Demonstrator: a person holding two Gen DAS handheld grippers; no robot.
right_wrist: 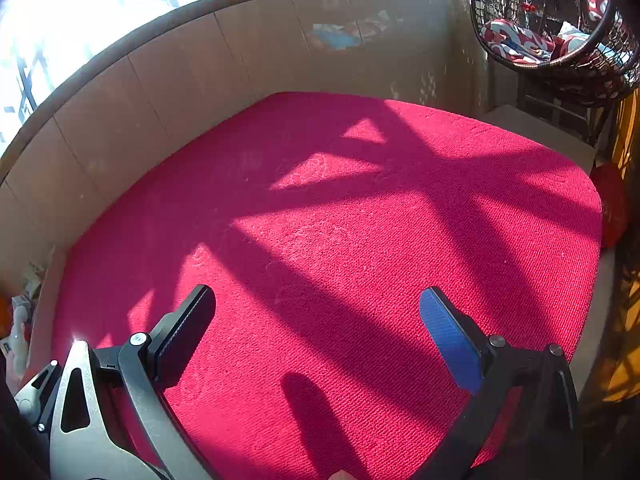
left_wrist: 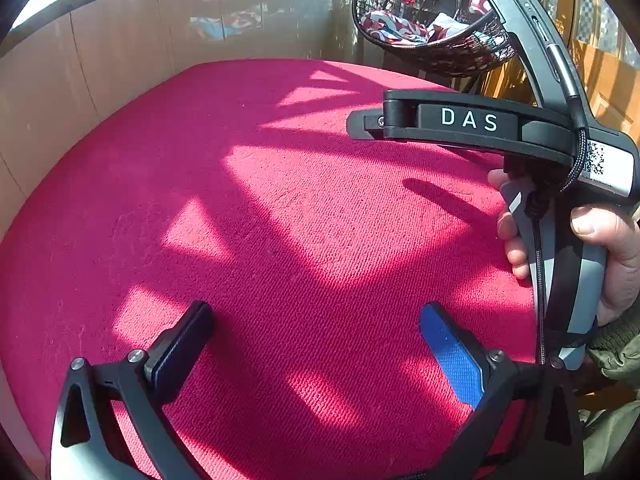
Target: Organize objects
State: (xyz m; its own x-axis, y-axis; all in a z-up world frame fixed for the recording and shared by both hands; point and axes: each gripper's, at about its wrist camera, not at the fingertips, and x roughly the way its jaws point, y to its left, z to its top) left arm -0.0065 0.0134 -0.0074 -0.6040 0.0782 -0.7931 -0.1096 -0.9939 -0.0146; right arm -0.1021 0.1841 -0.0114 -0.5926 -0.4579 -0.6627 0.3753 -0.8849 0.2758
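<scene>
My left gripper (left_wrist: 316, 314) is open and empty above a red carpet (left_wrist: 248, 216). My right gripper (right_wrist: 318, 300) is also open and empty above the same red carpet (right_wrist: 360, 216). In the left wrist view the right gripper's body (left_wrist: 472, 120), marked DAS, shows from the side at the right, held by a hand (left_wrist: 616, 248). No loose object to sort shows on the carpet in either view.
A low tan wall (right_wrist: 160, 92) borders the carpet at the back and left, with windows above. A hanging wicker chair (right_wrist: 552, 28) with red-and-white cushions stands at the back right; it also shows in the left wrist view (left_wrist: 424, 24). A red cushion (right_wrist: 610, 204) lies by the carpet's right edge.
</scene>
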